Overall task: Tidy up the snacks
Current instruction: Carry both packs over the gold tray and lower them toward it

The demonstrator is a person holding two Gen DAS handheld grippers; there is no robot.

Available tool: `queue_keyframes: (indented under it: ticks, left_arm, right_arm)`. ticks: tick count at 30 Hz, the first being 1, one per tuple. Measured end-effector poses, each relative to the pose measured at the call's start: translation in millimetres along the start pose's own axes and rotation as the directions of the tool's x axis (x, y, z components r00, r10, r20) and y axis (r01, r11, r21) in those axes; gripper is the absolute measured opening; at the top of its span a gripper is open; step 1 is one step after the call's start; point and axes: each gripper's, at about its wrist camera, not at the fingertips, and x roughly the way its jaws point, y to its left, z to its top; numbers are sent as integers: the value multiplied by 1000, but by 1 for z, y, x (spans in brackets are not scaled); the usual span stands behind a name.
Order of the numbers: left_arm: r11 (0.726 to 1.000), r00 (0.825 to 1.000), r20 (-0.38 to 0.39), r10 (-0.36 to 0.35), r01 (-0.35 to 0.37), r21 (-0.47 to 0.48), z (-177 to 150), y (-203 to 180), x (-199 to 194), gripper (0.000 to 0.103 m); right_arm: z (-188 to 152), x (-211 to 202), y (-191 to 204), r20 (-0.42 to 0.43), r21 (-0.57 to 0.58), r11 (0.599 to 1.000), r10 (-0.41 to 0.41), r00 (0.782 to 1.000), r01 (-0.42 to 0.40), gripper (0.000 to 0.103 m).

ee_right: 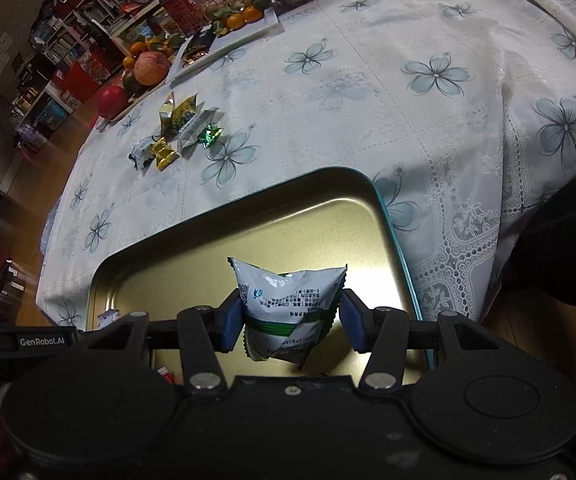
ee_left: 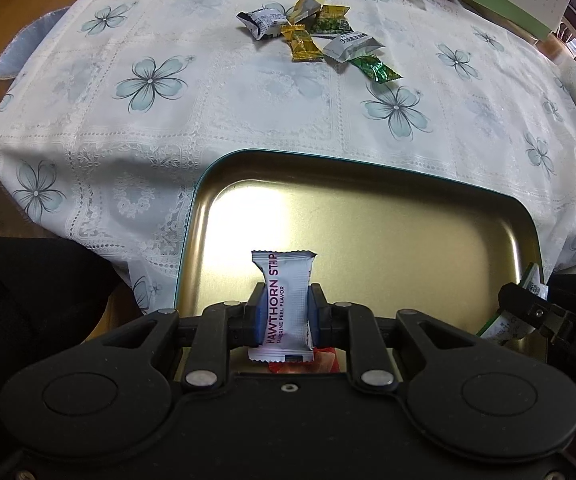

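Both grippers hung over the gold tray at the lower middle of each view. The left gripper had its jaws pinching a white Hawthorn Strip packet by its sides, the packet standing upright between the blue pads, just above the tray's floor. A red wrapper peeked out right beneath that packet, low in the frame.

Over in the right wrist view, the right gripper held a puffy white packet with a green band; its jaws stood fairly wide and pressed against the packet's two crimped edges. That packet sat above the tray's right half, near the teal rim.

At the right edge of the left view the other gripper's black body poked in over the tray corner.

Up the bench, on the floral tablecloth, a loose heap of snacks lay in the upper middle: gold, white, dark green and black-and-white wrappers, touching or overlapping. The same heap showed at the upper left of the right view, well apart from the tray. Beyond it sat a white platter with fruit, an apple and oranges.
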Motion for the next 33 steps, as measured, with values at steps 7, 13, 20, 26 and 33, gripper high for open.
queue_keyframes:
  ticks: [7, 13, 20, 26, 33]
  left_arm:
    - [1000, 1000, -6, -2, 2, -6, -8, -1, -1, 27]
    - [1000, 1000, -8, -2, 2, -19, -8, 2, 0, 27]
    - [1000, 1000, 1, 12, -12, -7, -9, 0, 1, 28]
    - [1000, 1000, 28, 4, -3, -15, -9, 1, -4, 28]
    - [1000, 1000, 18, -2, 3, -28, -8, 2, -2, 28]
  right_arm:
    - [-5, 0, 18, -19, -93, 993, 74, 997, -76, 53]
    - [-14, 9, 35, -87, -180, 976, 108, 990, -122, 54]
    - [-16, 11, 40, -112, -194, 967, 143, 983, -162, 61]
    - [-17, 11, 39, -91, -194, 973, 110, 990, -125, 62]
    - [-9, 18, 29, -22, -138, 990, -28, 999, 25, 65]
